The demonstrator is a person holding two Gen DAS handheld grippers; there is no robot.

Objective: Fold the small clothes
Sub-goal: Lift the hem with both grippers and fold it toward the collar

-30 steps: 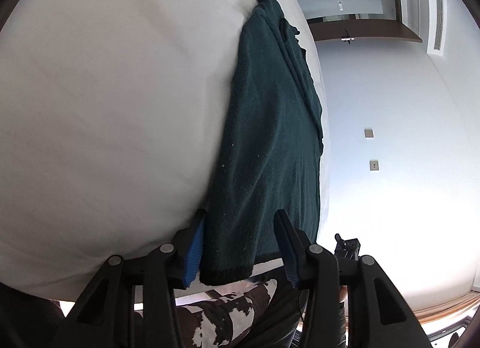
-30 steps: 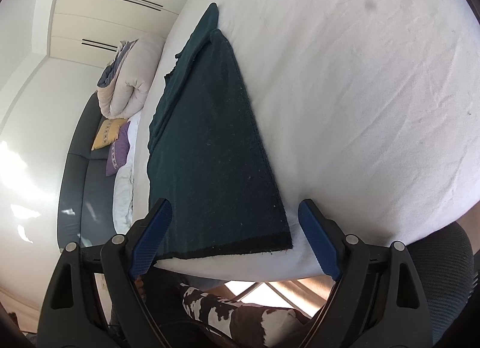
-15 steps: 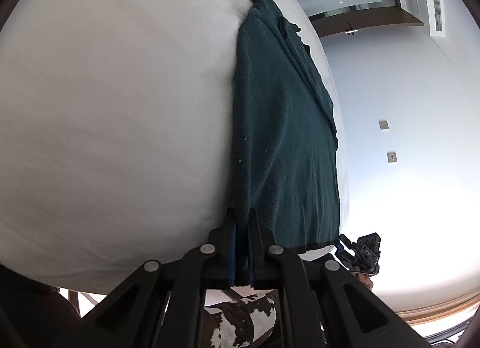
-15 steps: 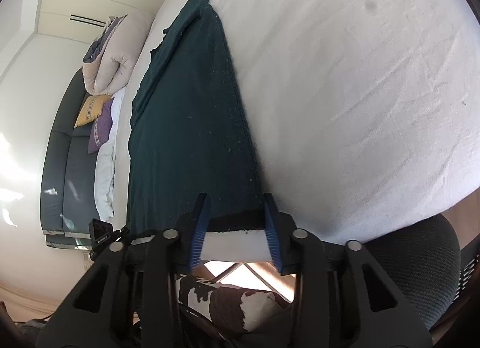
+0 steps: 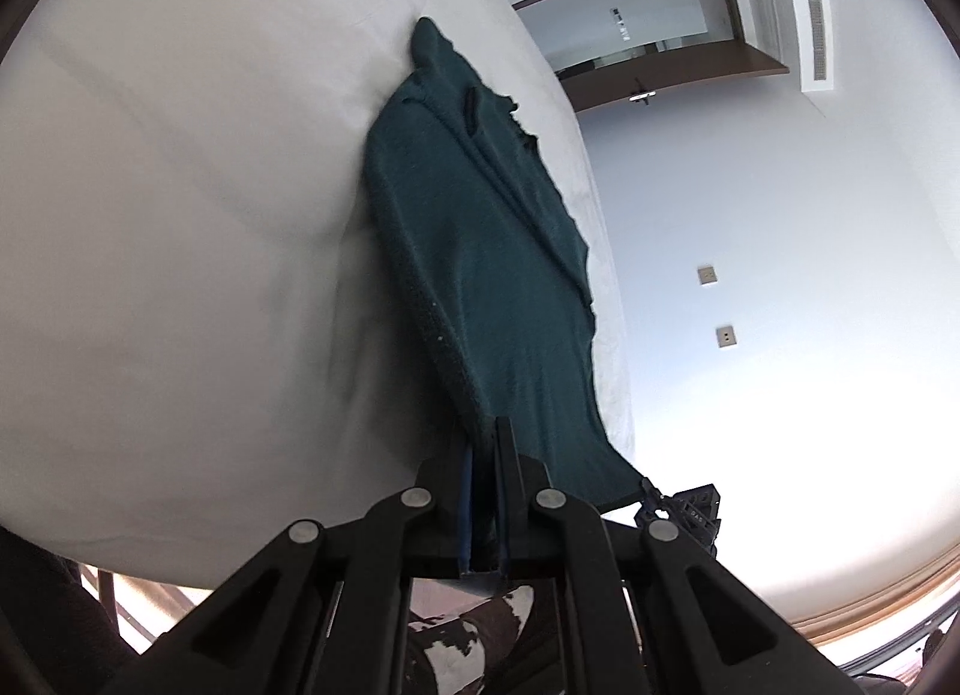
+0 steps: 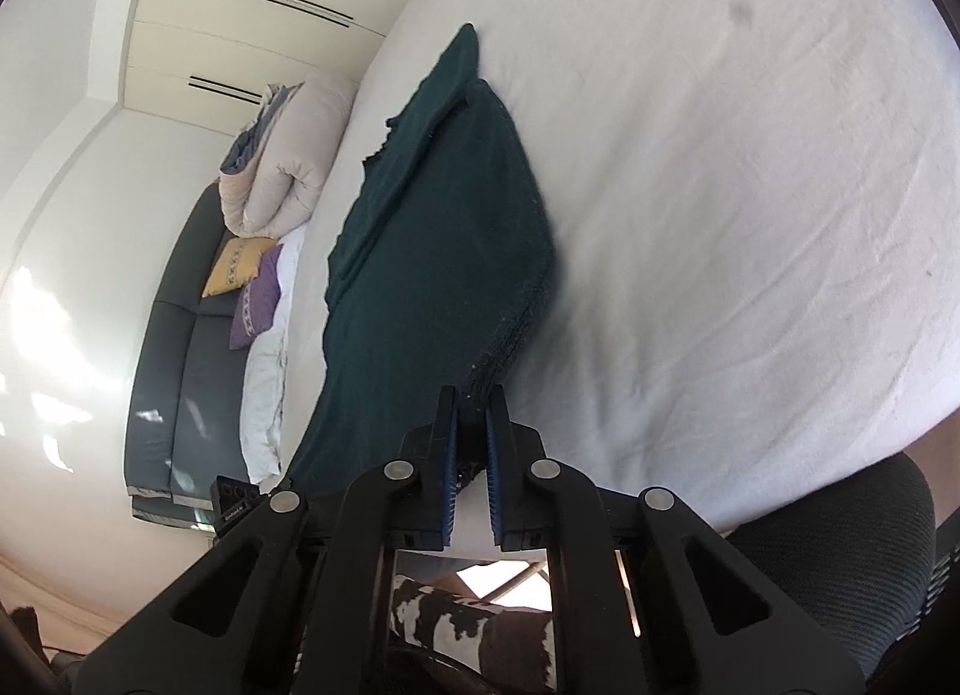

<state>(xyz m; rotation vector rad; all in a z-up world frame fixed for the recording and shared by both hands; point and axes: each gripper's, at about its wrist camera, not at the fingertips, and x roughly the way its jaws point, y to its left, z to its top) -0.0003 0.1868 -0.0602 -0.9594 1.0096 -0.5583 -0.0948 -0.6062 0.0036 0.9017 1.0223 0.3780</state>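
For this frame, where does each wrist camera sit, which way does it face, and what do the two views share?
Left wrist: sits behind the left gripper, facing along the dark green garment on the white bed; its fingers are clamped on the hem.
Right wrist: sits behind the right gripper, facing along the garment toward a sofa; its fingers pinch the other hem corner.
Shared: garment, bed, and each other's gripper at the hem's far corner.

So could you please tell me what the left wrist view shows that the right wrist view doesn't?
Only the left wrist view shows the doorway and wall switches. Only the right wrist view shows the sofa with cushions, a rolled duvet and the wardrobe. Both show the green sweater on the white bed, its near hem pinched by the left tool and right tool.
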